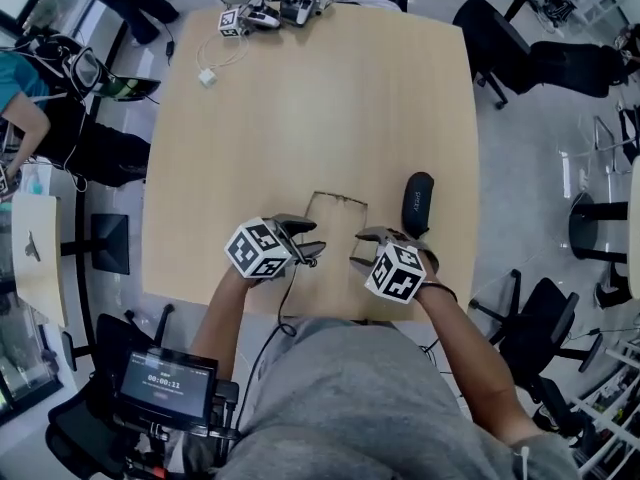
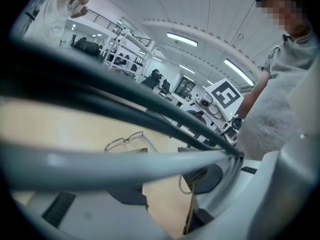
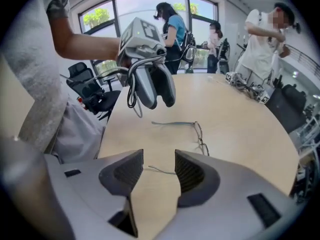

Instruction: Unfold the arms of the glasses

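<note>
Thin wire-framed glasses (image 1: 336, 211) lie on the light wooden table (image 1: 300, 118), lenses away from me and both arms spread toward me. My left gripper (image 1: 312, 250) hovers open just left of the near arm tips. My right gripper (image 1: 362, 251) is open just right of them. In the right gripper view the glasses (image 3: 199, 134) lie ahead, and one thin arm tip (image 3: 161, 171) rests on the table in the gap of the right gripper (image 3: 159, 171), untouched. In the left gripper view thick cables cross the picture; the glasses (image 2: 125, 139) show beyond the open left gripper (image 2: 165, 184).
A dark oblong case (image 1: 417, 200) lies right of the glasses. At the table's far end are spare grippers (image 1: 280, 12) and a white plug with a cord (image 1: 207, 77). Office chairs (image 1: 500, 28) ring the table. People stand beyond the far edge (image 3: 265, 39).
</note>
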{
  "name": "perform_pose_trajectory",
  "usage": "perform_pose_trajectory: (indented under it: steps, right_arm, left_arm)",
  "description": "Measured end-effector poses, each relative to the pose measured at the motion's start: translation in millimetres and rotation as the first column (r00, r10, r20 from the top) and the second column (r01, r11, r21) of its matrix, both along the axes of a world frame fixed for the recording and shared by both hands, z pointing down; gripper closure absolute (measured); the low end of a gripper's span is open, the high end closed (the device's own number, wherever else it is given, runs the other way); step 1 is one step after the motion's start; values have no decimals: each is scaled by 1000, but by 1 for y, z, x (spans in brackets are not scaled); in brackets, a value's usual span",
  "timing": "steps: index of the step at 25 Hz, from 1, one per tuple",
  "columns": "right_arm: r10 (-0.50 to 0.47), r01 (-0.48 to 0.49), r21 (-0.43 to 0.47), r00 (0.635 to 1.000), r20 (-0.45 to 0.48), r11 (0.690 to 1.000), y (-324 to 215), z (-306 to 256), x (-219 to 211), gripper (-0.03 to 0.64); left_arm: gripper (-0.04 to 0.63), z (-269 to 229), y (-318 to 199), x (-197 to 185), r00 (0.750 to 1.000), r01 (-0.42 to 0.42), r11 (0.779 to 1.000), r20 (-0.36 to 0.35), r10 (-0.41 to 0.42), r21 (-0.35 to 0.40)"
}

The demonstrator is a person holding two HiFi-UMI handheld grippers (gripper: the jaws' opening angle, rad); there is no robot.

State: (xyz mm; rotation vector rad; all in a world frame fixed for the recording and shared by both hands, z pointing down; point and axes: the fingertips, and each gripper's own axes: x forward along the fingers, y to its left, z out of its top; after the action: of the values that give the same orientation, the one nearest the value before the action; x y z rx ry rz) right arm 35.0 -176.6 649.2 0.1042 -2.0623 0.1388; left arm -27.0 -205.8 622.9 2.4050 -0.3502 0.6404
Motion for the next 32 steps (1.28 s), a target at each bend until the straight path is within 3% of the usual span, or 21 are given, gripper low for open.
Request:
perform_pose_trajectory:
  steps: [2, 4, 6, 9, 14, 23, 28, 32]
  right_arm:
    - [69, -70, 10, 995, 78, 997, 0, -21, 2, 429]
    - [138, -143, 22, 977, 162, 989, 1, -48, 8, 553]
    - [198, -210, 24, 950, 242, 977, 8, -80, 16, 599]
    - [262, -284, 10, 898, 354, 959, 16, -119, 20, 609]
    - [297, -336, -13, 814, 499, 942, 2, -158, 21, 609]
    - [291, -396, 32, 725, 624, 918, 27, -232, 30, 609]
    - [267, -424, 82, 696, 666, 902, 49, -266, 12, 609]
    - [272, -466, 103, 666, 694, 879, 85, -283, -8, 607]
  left_arm:
    - [410, -18, 2, -1, 999, 42, 997, 3, -42, 66]
    - [413, -41, 6, 0, 995, 99, 986, -10, -99, 136]
    - [438, -69, 16, 2, 987, 159, 966, -36, -155, 202]
    - [575, -104, 28, -6, 964, 265, 930, -105, -246, 256]
    - [589, -142, 30, -36, 910, 412, 857, -180, -373, 309]
    - [589, -223, 98, -91, 859, 509, 730, -223, -460, 456]
    - [589, -236, 139, -124, 857, 512, 701, -238, -457, 497]
    - [589, -243, 181, -147, 868, 494, 697, -253, -426, 520]
